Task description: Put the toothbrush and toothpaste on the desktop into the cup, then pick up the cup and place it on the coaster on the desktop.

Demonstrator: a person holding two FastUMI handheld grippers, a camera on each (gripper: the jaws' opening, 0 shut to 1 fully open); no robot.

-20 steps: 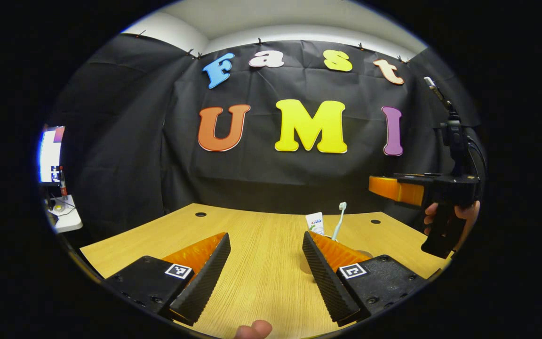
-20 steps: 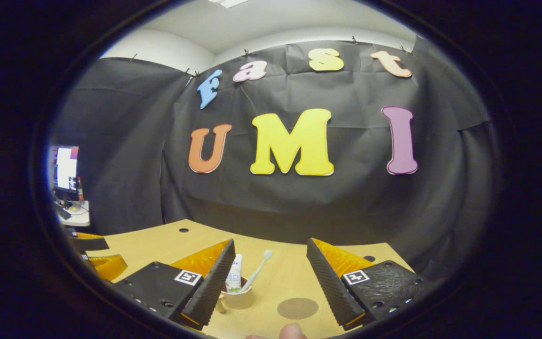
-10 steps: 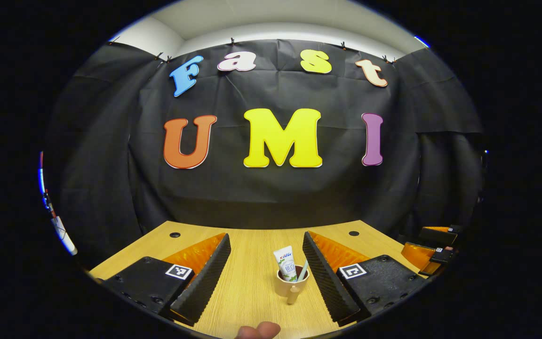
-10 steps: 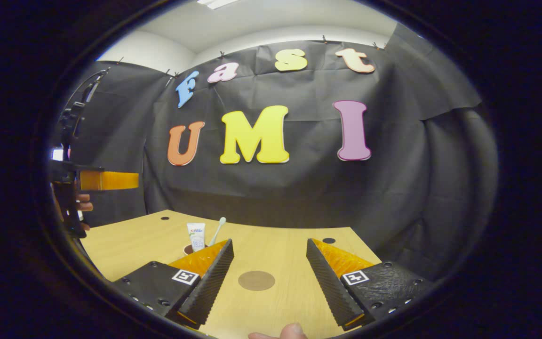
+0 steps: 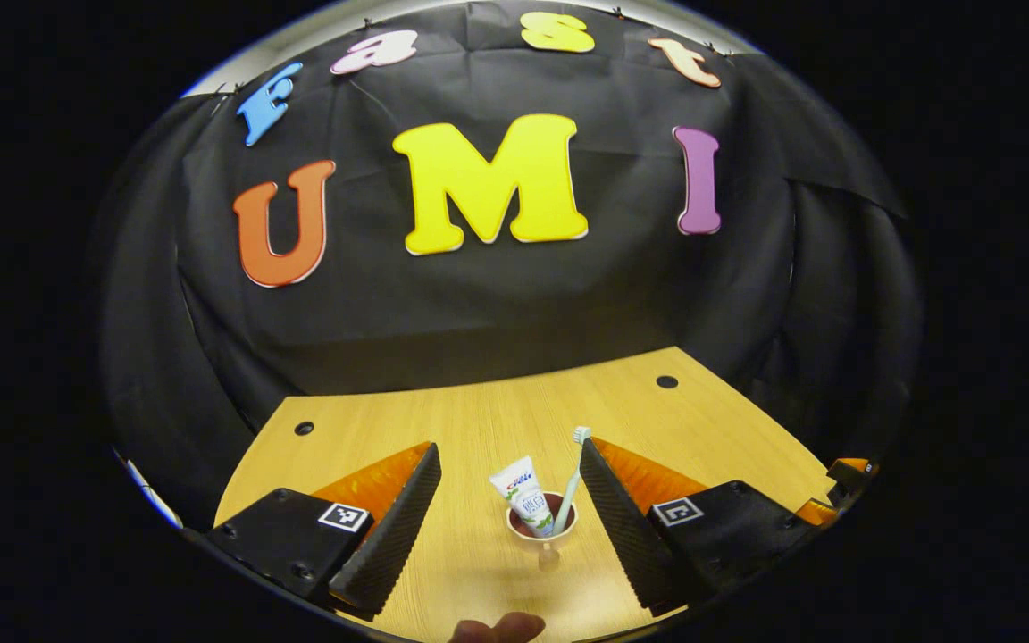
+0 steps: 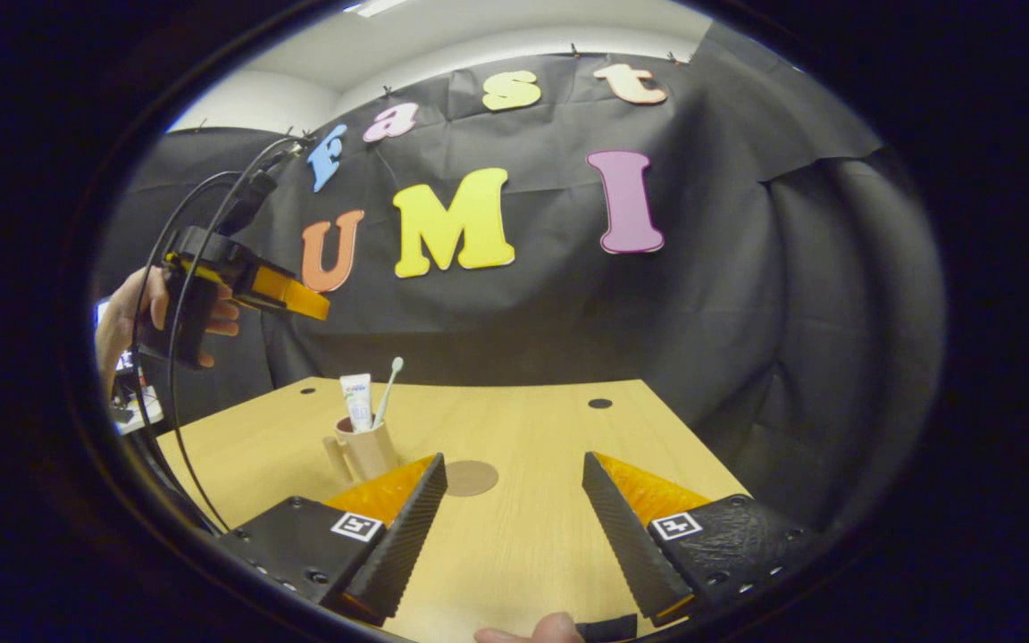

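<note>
Left gripper view: left gripper [image 5: 507, 522] jaws apart, above the cup [image 5: 541, 527], whose lower body is hard to make out. Toothpaste [image 5: 526, 494] and toothbrush [image 5: 567, 482] stand inside. Since 0.5 s ago the camera has risen and tilted down. Right gripper [image 6: 514, 527], jaws apart, holds nothing; coaster [image 6: 470, 478] lies bare beside the cup, mid-desk [image 6: 550, 429], open surface around.

One cup [image 6: 370, 449], holding one toothbrush [image 6: 387, 387] and one toothpaste [image 6: 356, 401]; one coaster [image 6: 470, 478]; two desk holes.
</note>
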